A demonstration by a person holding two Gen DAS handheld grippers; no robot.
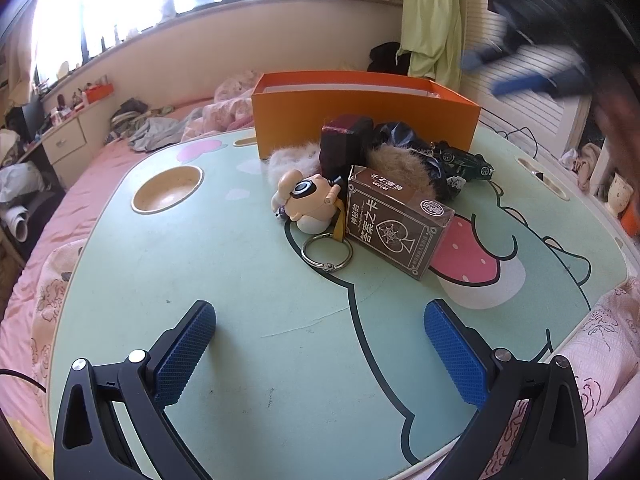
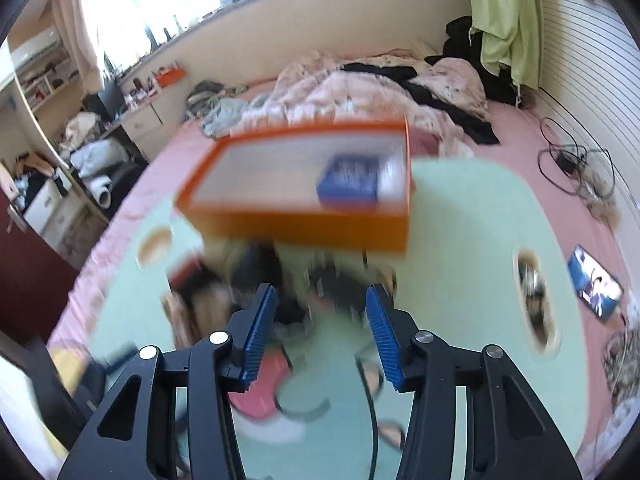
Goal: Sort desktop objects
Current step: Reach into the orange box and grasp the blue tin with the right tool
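Against the counter's (image 1: pixel 200 264) far edge an orange box (image 1: pixel 360 120) is set for sorting; clutter is piled before it. Left gripper (image 1: pixel 320 354) jaws wide, empty; right gripper (image 2: pixel 322 336) jaws part-open, empty.

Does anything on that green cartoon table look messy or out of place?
Yes. The small items are heaped against the orange cardboard box rather than sorted: the brown card deck lies tilted against the fluffy pile, beside the cream toy keychain and dark green toy car.

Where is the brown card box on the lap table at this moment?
In the left wrist view, the brown card box lies right of centre on the green lap table, beside the cream toy keychain and in front of the orange box.
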